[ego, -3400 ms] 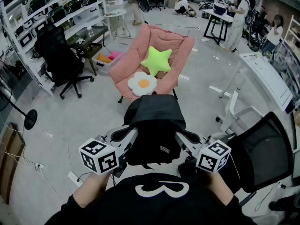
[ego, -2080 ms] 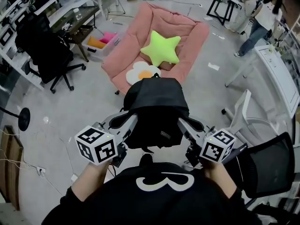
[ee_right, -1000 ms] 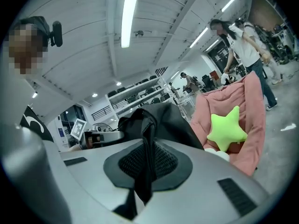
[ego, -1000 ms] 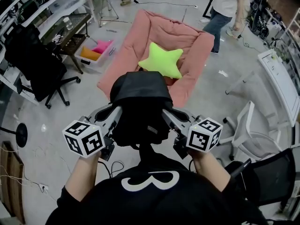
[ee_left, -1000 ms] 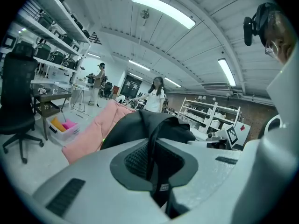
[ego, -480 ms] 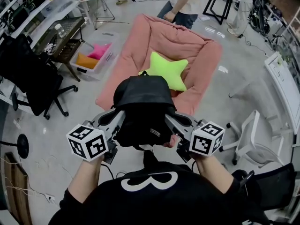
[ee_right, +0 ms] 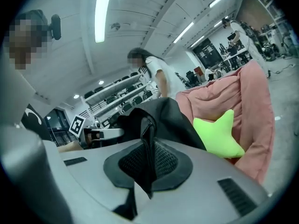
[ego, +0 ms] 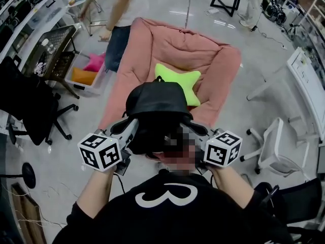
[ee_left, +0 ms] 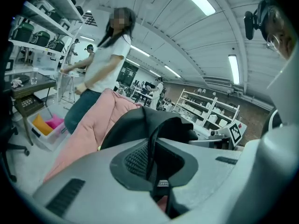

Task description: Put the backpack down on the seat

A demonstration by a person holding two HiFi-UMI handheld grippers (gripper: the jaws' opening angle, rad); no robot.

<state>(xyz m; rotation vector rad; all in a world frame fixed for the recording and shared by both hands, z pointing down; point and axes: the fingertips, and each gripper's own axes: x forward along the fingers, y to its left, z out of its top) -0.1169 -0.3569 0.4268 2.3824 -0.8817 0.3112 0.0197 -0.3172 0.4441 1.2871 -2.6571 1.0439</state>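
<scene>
Backpack, black and 1 in number, hangs between 2 hand-held grippers above the front edge of the pink seat in the head view, not yet set down. The left gripper and right gripper flank it, each with its fingers closed almost fully on a shoulder strap. Over the past few seconds the wearer has walked up to the seat. It stood well ahead before and now lies right under the load, whose bulk hides the flower cushion seen earlier. 1 green star cushion still shows just beyond the backpack. 1 passer-by has come alongside the seat's left edge. On this evidence the approach looks finished, leaving only the lowering and release.

The left gripper view shows the fingers pinching 1 dark strap that runs up into the backpack. The pink seat and the passer-by stand behind it to the left.

The right gripper view shows the other pair of fingers clamped on the 2nd strap, with the backpack rising just past them. The star cushion lies on the seat to the right, close to the backpack; whether the 2 touch cannot be told.
</scene>
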